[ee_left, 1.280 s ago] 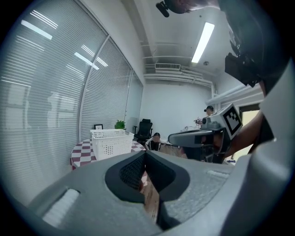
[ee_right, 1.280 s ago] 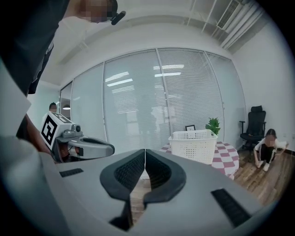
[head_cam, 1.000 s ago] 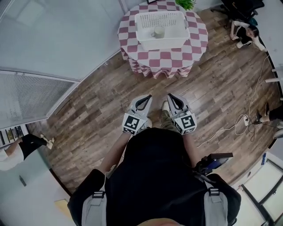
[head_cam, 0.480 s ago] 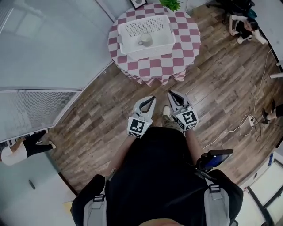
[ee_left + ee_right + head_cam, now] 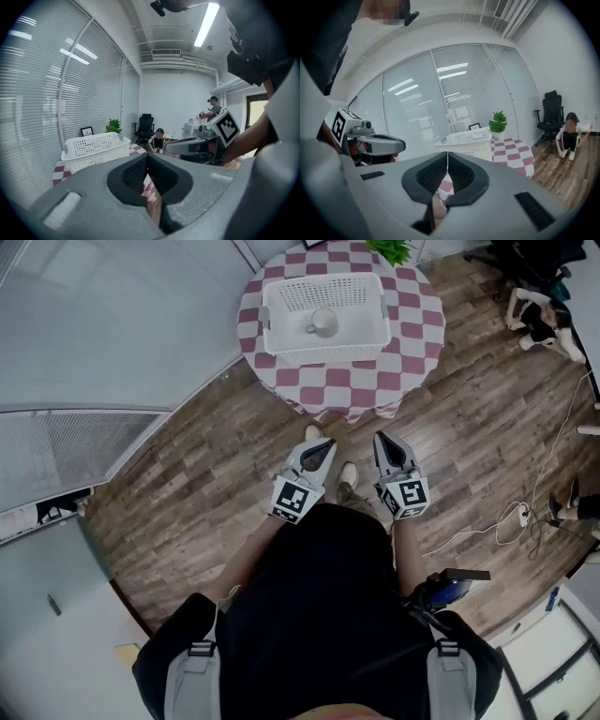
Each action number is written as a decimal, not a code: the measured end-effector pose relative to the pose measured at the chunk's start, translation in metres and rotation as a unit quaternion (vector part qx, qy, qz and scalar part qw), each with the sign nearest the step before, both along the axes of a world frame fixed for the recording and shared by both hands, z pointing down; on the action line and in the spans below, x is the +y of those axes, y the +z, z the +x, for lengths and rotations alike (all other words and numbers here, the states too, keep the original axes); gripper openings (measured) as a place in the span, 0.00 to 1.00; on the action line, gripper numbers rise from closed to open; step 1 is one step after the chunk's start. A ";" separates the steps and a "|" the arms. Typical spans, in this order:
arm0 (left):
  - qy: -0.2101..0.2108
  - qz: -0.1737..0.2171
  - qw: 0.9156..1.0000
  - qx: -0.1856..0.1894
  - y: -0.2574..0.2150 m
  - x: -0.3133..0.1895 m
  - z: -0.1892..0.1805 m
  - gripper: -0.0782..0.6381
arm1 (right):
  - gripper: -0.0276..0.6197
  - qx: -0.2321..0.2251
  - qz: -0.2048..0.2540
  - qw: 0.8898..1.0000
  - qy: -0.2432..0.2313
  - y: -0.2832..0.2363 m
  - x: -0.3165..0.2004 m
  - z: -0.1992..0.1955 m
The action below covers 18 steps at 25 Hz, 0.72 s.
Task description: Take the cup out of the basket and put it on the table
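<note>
A white cup (image 5: 322,322) sits inside a white perforated basket (image 5: 375,306) on a round table with a red-and-white checked cloth (image 5: 412,334). The basket (image 5: 96,147) also shows in the left gripper view and the basket (image 5: 471,140) in the right gripper view, where the cup is hidden behind its wall. My left gripper (image 5: 323,445) and right gripper (image 5: 382,438) hover over the wooden floor, well short of the table. Both are shut, tips meeting, with nothing between them.
A glass wall with blinds (image 5: 112,324) runs along the left. A potted plant (image 5: 392,249) and a small picture frame (image 5: 86,131) stand at the table's far side. A person (image 5: 544,320) crouches at the right by an office chair (image 5: 551,115). A white cable (image 5: 506,512) lies on the floor.
The table and basket have shifted slightly right and down in the head view. Both grippers have risen a little in the frame, nearer the table. Their jaws stay shut.
</note>
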<state>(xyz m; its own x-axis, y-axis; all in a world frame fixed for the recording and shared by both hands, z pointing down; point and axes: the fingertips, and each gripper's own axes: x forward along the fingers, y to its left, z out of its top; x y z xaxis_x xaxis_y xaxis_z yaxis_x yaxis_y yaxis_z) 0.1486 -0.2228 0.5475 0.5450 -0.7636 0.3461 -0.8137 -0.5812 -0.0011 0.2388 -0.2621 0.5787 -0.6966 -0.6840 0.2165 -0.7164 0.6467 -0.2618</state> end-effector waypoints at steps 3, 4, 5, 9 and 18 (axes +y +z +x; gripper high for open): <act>0.010 0.002 1.000 0.007 -0.002 -0.022 -0.008 0.12 | 0.06 0.009 -0.001 1.000 -0.009 -0.003 -0.017 -0.017; 0.014 0.005 1.000 0.006 -0.003 -0.029 -0.012 0.12 | 0.06 0.012 -0.001 1.000 -0.013 -0.005 -0.023 -0.023; 0.019 0.009 1.000 0.003 -0.004 -0.036 -0.017 0.12 | 0.06 0.016 -0.001 1.000 -0.017 -0.008 -0.030 -0.029; 0.018 0.027 0.999 0.014 -0.013 -0.074 -0.044 0.12 | 0.06 0.041 0.010 0.998 -0.039 -0.021 -0.058 -0.057; 0.000 0.048 0.998 0.034 -0.023 -0.137 -0.113 0.12 | 0.06 0.074 0.041 0.992 -0.091 -0.054 -0.109 -0.144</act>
<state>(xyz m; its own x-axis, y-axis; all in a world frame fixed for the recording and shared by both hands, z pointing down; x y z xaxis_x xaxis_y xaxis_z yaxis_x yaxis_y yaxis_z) 0.0353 -0.3599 0.5249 0.5647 -0.7916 0.2334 -0.8138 -0.5812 -0.0021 0.0946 -0.3714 0.5250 -0.7741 -0.5702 0.2751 -0.6134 0.7831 -0.1029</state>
